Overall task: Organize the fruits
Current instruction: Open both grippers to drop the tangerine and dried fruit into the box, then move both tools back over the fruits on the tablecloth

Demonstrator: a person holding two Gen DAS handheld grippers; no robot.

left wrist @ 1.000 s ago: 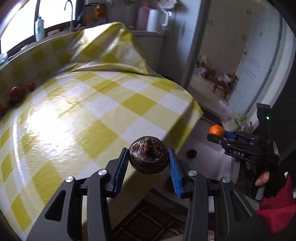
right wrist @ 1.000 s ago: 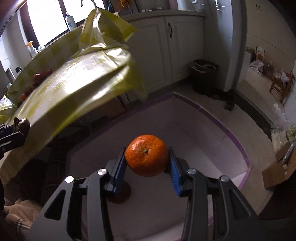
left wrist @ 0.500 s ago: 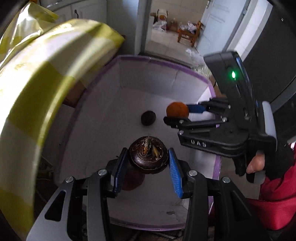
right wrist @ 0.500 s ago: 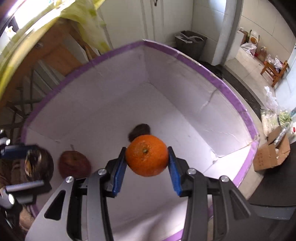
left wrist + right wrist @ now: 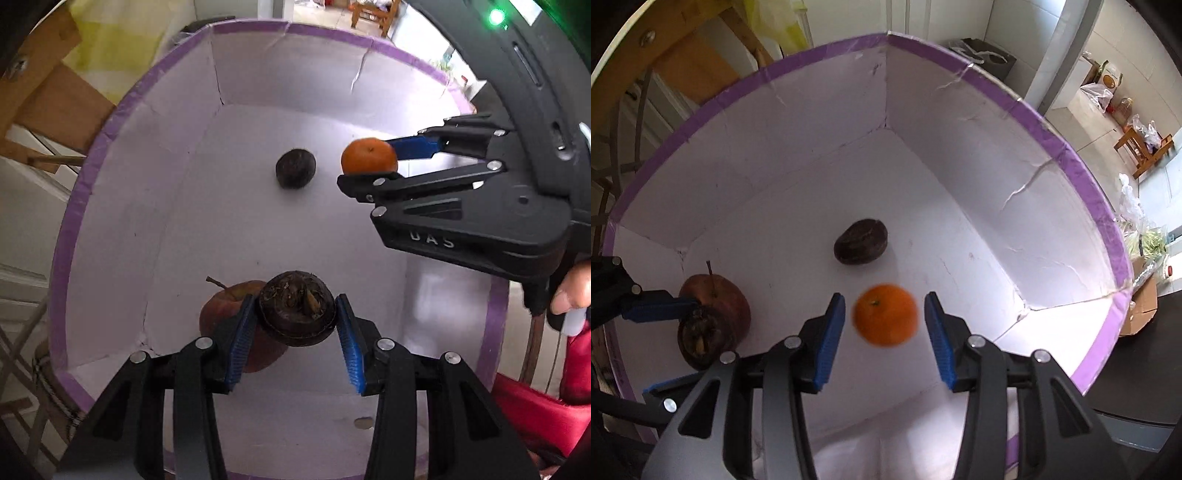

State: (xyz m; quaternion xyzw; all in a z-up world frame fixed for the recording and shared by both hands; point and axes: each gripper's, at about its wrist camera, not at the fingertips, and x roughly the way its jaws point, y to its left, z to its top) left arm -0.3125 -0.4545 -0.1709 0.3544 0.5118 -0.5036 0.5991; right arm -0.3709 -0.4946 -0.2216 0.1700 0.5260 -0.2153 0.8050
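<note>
A: Left wrist view: what does the left gripper [image 5: 297, 325] hold?

B: Its blue pads are clenched on a dark brown, round, wrinkled fruit [image 5: 297, 312], above the white cardboard box with purple-taped rim [image 5: 96, 147]; a reddish-brown apple with a stem [image 5: 225, 306] lies on the box floor just behind it, toward 9 o'clock.

A: And the right gripper [image 5: 884, 325]?

B: Released; in the right wrist view its blue pads stand apart from the round orange mandarin [image 5: 885, 314], with a gap on each side; the mandarin is blurred, and whether it touches the floor cannot be told.

A: What else lies in the box?

B: A second dark brown fruit [image 5: 860, 241] rests near the floor's centre, at 12 o'clock from the mandarin; the apple sits toward 9 o'clock, beside the left gripper's held fruit.

A: Surroundings?

B: A wooden frame [image 5: 683, 55] at 11 o'clock; a small wooden stool [image 5: 1143, 146] at 2 o'clock.
</note>
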